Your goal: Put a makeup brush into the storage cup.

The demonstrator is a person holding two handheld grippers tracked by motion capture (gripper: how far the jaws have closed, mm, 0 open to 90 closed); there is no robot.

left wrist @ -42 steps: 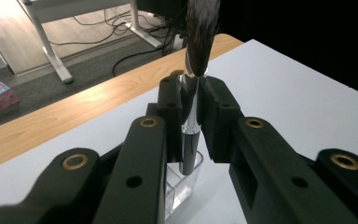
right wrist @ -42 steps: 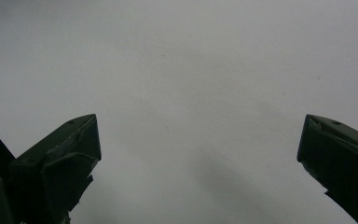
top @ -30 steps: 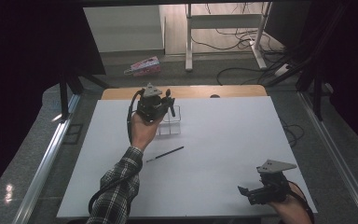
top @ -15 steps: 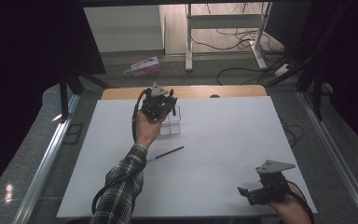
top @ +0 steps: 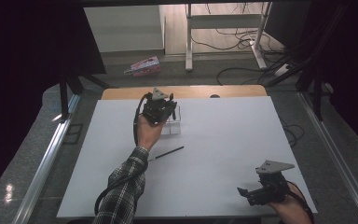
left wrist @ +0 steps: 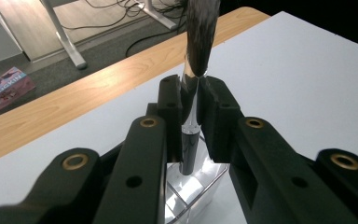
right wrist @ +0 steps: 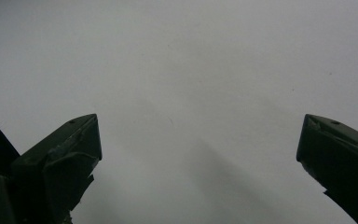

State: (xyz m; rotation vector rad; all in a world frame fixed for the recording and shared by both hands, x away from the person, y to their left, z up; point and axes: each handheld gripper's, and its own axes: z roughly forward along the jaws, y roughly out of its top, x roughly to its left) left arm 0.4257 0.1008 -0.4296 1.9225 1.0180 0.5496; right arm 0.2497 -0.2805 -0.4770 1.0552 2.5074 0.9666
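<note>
Overhead, left gripper (left wrist: 190, 100) clamped on makeup brush (left wrist: 198, 42), bristle tip cropped, right gripper (right wrist: 198, 140) released.

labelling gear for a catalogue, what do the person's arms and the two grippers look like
Left black two-jaw gripper: brass-ringed pivots, grey three-cornered plate on top, trailing black cable. Left plaid sleeve. Right black gripper carries a like grey plate.

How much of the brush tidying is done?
Nothing looks finished yet. The left gripper is shut on a brush, bristles up, its handle just over the clear box, so that one is halfway. A second brush lies on the table. The right gripper rests open.
</note>
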